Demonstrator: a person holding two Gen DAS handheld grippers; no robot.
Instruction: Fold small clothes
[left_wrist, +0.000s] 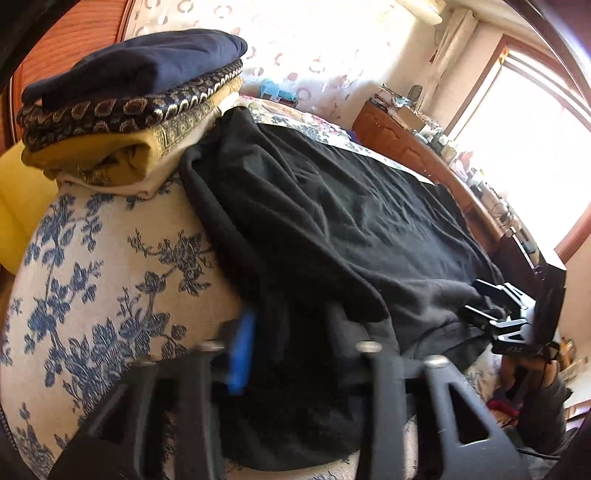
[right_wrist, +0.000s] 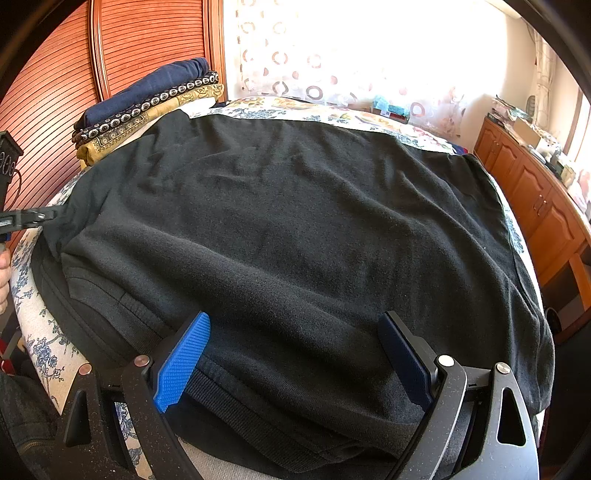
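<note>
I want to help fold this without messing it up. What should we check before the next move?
1. Black knit sweater spread flat on the blue-flowered white bedspread: ok, only small wrinkles.
2. Right gripper open, ribbed blue pads on either side of the ribbed hem: ok.
3. Left gripper holding the sweater's side edge: cannot tell, the view is blurred.
4. Stack of folded clothes clear of the sweater: not ok, the far corner lies against it.
5. Whole sweater on the bed: not ok, the right side droops over the edge.
</note>
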